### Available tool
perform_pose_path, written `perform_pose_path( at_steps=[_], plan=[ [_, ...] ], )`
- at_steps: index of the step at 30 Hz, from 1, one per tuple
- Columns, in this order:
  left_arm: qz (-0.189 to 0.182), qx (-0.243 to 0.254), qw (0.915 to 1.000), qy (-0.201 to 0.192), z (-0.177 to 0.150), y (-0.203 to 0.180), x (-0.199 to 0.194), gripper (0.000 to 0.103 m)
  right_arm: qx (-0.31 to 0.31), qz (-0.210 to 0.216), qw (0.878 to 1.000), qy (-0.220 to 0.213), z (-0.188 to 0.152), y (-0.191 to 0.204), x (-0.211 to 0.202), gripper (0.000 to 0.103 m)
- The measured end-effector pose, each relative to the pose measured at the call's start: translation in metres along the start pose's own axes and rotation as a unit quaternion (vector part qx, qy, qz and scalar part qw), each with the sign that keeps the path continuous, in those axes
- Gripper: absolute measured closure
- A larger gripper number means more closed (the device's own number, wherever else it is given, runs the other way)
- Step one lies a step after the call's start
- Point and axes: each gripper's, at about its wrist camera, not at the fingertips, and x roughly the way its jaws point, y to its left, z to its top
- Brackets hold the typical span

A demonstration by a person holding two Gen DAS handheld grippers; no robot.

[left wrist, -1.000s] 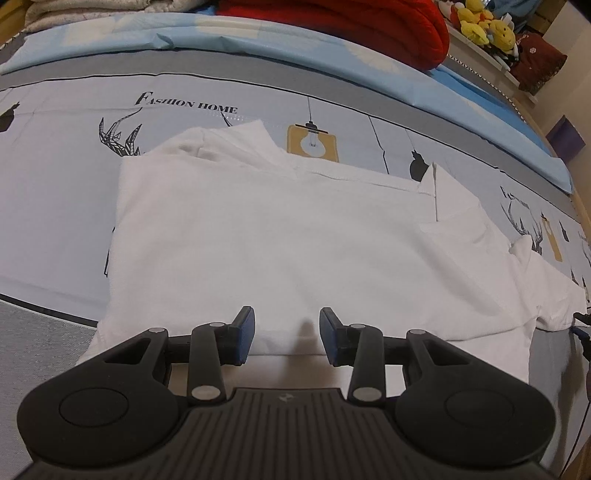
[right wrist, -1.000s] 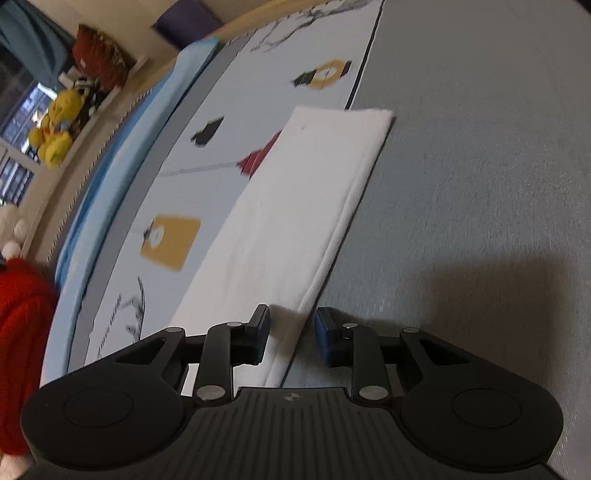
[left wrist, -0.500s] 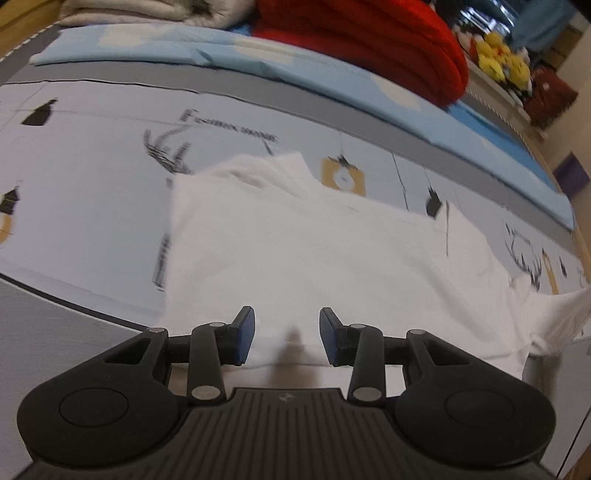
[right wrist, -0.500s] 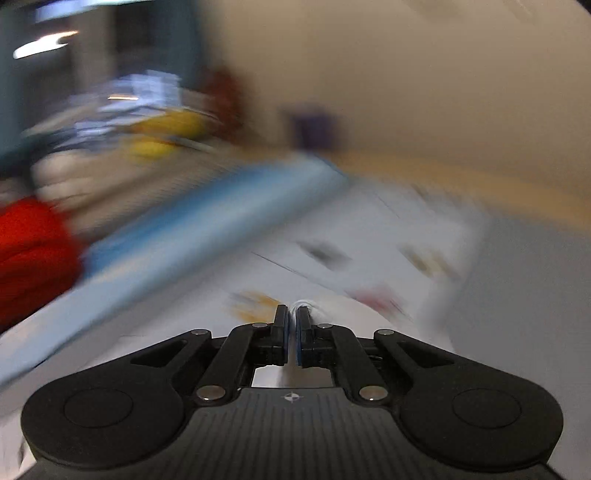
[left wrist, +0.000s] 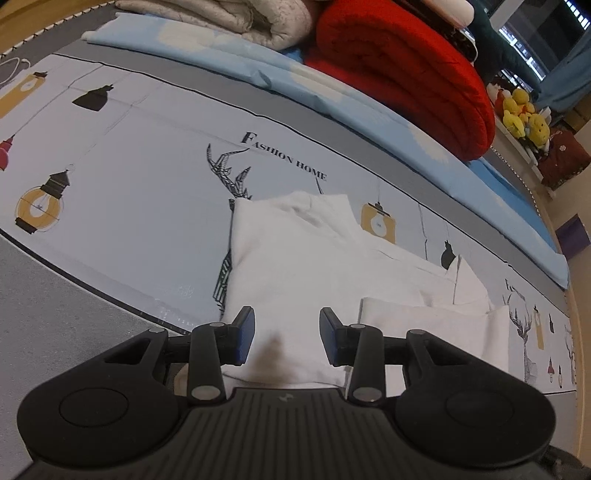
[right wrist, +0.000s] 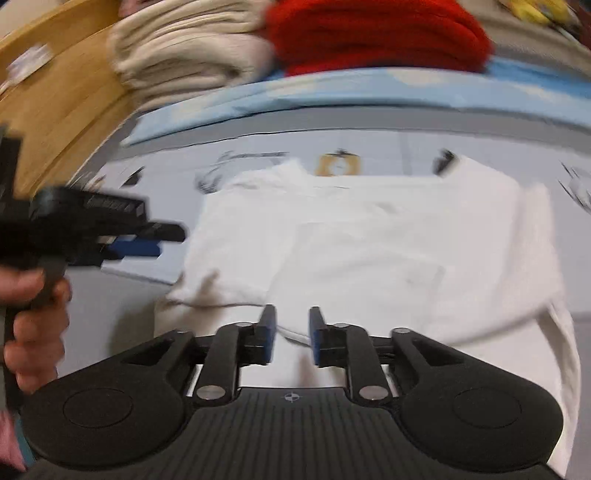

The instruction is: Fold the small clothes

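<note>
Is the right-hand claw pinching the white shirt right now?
Apart. In the right wrist view the right gripper, whose jaws have just been opening, shows a clear gap with no cloth pinched; the white shirt lies flat beyond.

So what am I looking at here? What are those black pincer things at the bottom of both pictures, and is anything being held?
There is no robot here: a person holds a hand tool with two fingers in each hand, and each tool carries a wide-angle camera looking along its fingers. One picture comes from the left gripper, the other from the right gripper. In the right one you also see the left tool from the side, with the person's hand on its handle. On the printed bedsheet lies a white shirt, partly folded. Behind it are a red blanket and a beige blanket. Both grippers are open and hold nothing; the right one's jaws have just been opening.
</note>
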Motion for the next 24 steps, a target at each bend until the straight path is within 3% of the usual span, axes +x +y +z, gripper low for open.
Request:
perform_pose_path(
  at_steps=[3, 6, 8, 11, 15, 17, 21, 24],
  plan=[
    [-0.010, 0.020, 0.9997, 0.005, -0.005, -0.012, 0.006, 0.063, 0.035, -0.010, 0.999, -0.022, -0.003, -0.018, -0.004, 0.075],
    [-0.040, 0.061, 0.9971, 0.022, -0.012, -0.033, 0.014, 0.063, 0.093, -0.080, 0.992, -0.030, -0.001, -0.051, 0.004, 0.073],
    [-0.069, 0.094, 0.9926, 0.032, -0.018, -0.053, 0.020, 0.063, 0.163, -0.071, 0.984, -0.026, 0.003, -0.081, 0.006, 0.073],
    [-0.107, 0.130, 0.9842, 0.055, -0.030, -0.078, 0.032, 0.063, 0.189, -0.063, 0.980, -0.017, 0.010, -0.106, 0.011, 0.073],
    [-0.120, 0.167, 0.9757, 0.077, -0.056, -0.115, 0.050, 0.062, 0.247, -0.035, 0.968, 0.007, 0.010, -0.130, 0.019, 0.073],
    [-0.120, 0.187, 0.9714, 0.083, -0.070, -0.132, 0.059, 0.060, 0.262, -0.044, 0.964, -0.003, 0.015, -0.135, 0.015, 0.073],
    [-0.090, 0.229, 0.9636, 0.105, -0.108, -0.162, 0.082, 0.043, 0.304, -0.081, 0.949, -0.020, 0.014, -0.150, 0.007, 0.073],
    [-0.043, 0.320, 0.9433, 0.079, -0.135, -0.183, 0.087, 0.036, 0.343, -0.099, 0.934, -0.010, 0.008, -0.169, 0.008, 0.073]
  ],
)
